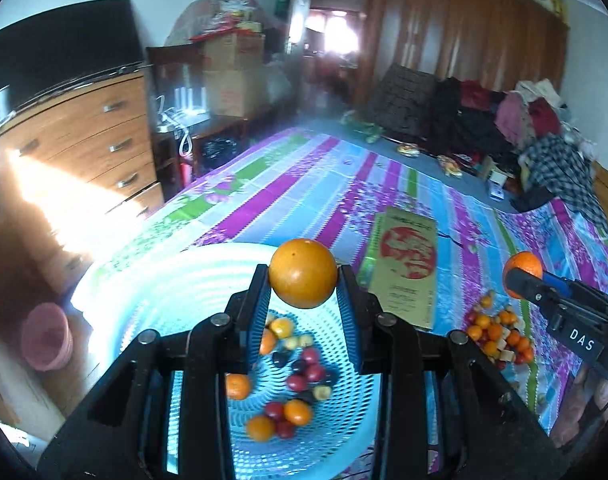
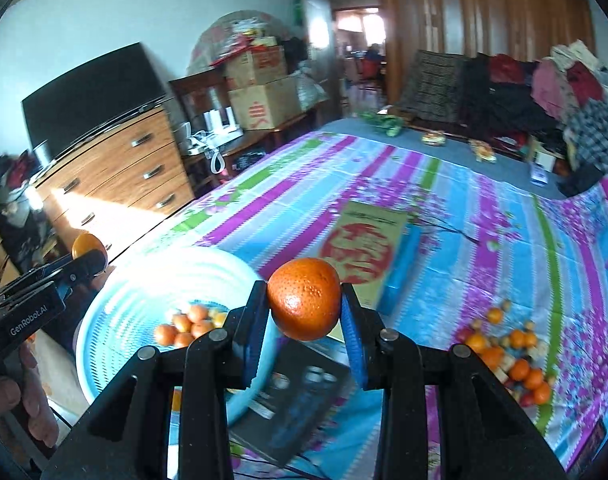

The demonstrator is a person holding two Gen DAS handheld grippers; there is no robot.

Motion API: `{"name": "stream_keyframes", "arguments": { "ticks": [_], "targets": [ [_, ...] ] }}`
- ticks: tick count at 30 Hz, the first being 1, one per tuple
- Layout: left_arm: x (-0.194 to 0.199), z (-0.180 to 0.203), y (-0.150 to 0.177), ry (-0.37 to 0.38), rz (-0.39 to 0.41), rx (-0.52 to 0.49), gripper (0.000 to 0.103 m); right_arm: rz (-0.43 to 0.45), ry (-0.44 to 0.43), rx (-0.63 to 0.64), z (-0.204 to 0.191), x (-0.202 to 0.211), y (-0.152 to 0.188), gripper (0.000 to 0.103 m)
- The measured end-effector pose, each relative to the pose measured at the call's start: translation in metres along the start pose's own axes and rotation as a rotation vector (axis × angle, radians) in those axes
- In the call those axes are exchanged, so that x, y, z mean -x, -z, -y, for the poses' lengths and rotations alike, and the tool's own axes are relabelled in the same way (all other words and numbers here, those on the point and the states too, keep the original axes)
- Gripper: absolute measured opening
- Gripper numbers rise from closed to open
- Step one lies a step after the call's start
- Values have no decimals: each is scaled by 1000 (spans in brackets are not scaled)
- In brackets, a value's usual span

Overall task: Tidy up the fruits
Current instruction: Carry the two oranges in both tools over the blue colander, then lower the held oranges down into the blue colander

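My left gripper is shut on a smooth yellow-orange orange, held above a pale blue perforated basket that holds several small oranges and red and dark fruits. My right gripper is shut on a darker, dimpled orange, over the basket's right rim. Each gripper shows in the other's view: the right gripper with its orange at the right, the left gripper with its orange at the left. A heap of loose small fruits lies on the bedspread to the right.
A flat yellow-and-red box lies on the striped bedspread beyond the basket, and a dark booklet lies under my right gripper. A wooden chest of drawers stands at the left. Clothes are piled at the bed's far end.
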State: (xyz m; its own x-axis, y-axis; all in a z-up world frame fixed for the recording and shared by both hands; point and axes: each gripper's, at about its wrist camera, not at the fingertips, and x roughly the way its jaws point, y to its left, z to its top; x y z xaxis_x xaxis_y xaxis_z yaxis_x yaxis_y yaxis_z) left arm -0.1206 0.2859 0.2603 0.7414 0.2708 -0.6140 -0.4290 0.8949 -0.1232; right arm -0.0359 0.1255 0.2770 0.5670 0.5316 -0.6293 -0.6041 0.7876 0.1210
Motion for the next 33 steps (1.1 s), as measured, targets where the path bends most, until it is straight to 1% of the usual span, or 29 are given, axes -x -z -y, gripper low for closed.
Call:
{"name": "stream_keyframes", "arguments": {
  "ticks": [5,13,24,29,33],
  "targets": [
    [-1,-25,5,-45,-18,41,34,-29,-46,46,-36,-20,-8,39],
    [-10,-55,17,-89,-77,78,34,-93,-92,105,-72,-50,-9,39],
    [-43,-75,41,-102,-222,87,34,-235,-129,149,-90,-93,12,39],
    [-49,-84,47,-108,-251,87,34,-266,-129,149,-91,-103,18,39],
    [-47,-88,45,-115,-252,84,34,-280,-129,146,-93,-107,22,39]
  ]
}}
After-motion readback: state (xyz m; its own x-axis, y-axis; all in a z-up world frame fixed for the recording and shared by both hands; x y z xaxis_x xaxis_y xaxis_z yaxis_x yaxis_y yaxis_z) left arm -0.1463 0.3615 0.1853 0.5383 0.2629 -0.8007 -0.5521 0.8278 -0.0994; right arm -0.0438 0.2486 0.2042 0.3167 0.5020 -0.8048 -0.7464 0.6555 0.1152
